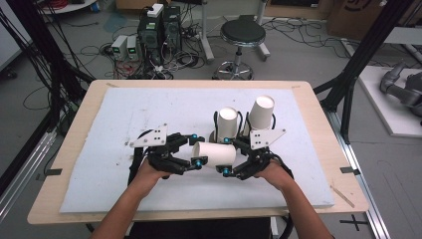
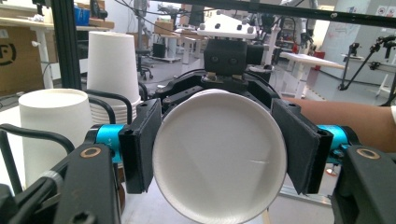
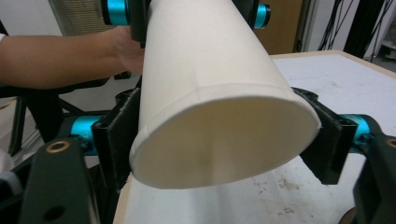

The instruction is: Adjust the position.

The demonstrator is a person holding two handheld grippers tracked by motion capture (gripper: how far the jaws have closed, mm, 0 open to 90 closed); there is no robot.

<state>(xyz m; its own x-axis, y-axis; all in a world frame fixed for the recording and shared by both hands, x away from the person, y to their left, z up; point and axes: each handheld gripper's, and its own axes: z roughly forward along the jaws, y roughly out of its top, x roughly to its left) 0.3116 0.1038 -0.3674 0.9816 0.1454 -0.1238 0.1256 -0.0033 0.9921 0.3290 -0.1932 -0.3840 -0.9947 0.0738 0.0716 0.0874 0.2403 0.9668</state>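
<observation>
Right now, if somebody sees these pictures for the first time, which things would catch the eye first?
First, the white paper cup lying on its side near the middle of the white mat, held between the left gripper at its base and the right gripper at its open mouth. Behind it, an upright cup and a tilted stack of upside-down cups wait at the back.

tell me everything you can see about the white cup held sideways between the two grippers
The paper cup is plain white, tapered, with a rolled rim and a recessed base. It lies on its side above the white mat, in front of two other white cups. The left gripper clamps its narrower base end; the right gripper has its pads on both sides of the wide open mouth. Its inside looks cream and empty. No dents or crushing show.
</observation>
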